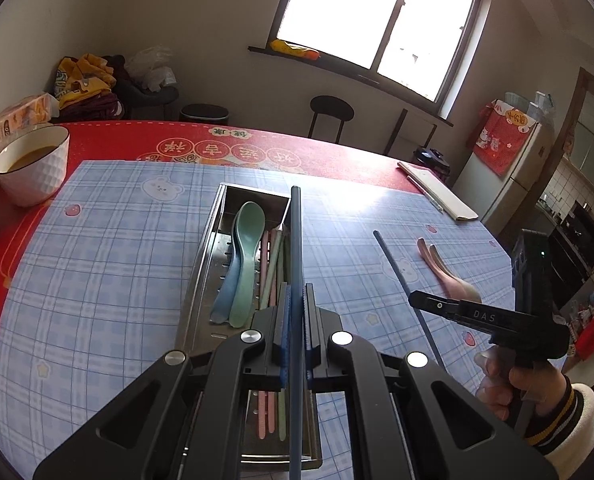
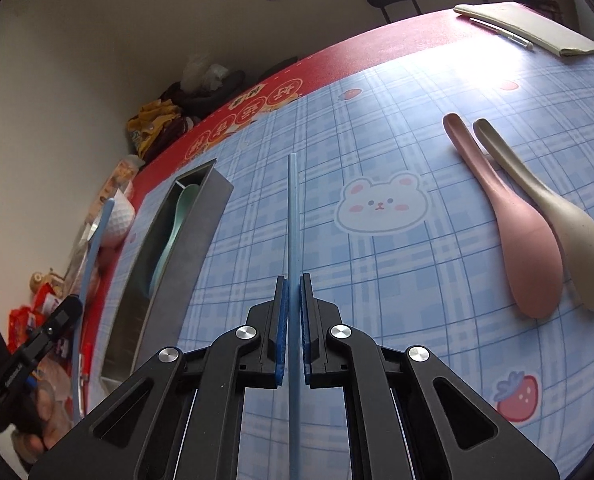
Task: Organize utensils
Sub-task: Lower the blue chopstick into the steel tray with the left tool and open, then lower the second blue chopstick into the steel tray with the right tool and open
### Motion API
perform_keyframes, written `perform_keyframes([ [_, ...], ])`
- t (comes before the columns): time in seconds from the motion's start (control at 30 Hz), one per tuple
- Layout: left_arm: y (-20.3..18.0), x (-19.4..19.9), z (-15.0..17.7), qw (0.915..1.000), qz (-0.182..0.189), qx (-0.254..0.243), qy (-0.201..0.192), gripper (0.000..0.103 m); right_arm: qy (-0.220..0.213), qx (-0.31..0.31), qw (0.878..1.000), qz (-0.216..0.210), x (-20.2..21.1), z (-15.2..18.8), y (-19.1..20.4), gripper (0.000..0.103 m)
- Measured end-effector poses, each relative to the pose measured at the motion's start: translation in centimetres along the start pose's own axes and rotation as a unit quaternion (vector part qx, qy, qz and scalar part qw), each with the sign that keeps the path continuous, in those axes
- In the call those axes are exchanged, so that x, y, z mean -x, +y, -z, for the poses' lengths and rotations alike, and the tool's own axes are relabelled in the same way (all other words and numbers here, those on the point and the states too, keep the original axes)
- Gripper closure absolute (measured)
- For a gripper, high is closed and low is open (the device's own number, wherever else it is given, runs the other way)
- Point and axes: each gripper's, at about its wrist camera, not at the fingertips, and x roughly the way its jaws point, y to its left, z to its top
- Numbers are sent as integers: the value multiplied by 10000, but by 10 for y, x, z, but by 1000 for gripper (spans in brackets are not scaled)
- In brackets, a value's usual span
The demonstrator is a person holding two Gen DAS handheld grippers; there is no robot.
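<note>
My left gripper (image 1: 296,292) is shut on a blue chopstick (image 1: 295,240), held above a steel utensil tray (image 1: 207,240). In the tray lie a green spoon (image 1: 249,248), a blue spoon (image 1: 227,280) and several pastel chopsticks (image 1: 271,264). My right gripper (image 2: 294,282) is shut on a second blue chopstick (image 2: 293,208), just over the blue plaid mat (image 2: 377,280). A pink spoon (image 2: 513,232) and a beige spoon (image 2: 557,220) rest side by side on the mat to its right. The tray (image 2: 193,232) stands to its left, and beyond it is the left gripper (image 2: 71,308).
A white bowl (image 1: 33,168) of brown liquid stands at the table's far left, beside a tissue box (image 1: 17,116). A folded beige case (image 1: 437,192) with a pen lies at the far right edge. A red tablecloth (image 1: 137,140) shows under the mat.
</note>
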Motion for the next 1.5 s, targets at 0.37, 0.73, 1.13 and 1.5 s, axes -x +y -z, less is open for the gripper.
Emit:
perform_keyframes([
  [0.37, 14, -61, -14, 9961, -108, -180, 860, 97, -194, -175, 9997, -10, 11, 13, -10, 97],
  [0.73, 14, -88, -10, 9914, -330, -334, 1225, 97, -207, -266, 9994, 35, 16, 17, -19, 97],
  [1.13, 17, -61, -8, 9951, -314, -339, 871, 90, -33, -275, 9996, -41, 0, 13, -1, 97],
  [1.5, 41, 12, 38, 9915, -807, -854, -560, 31, 188, -367, 9987, -308, -31, 3, 72, 97],
])
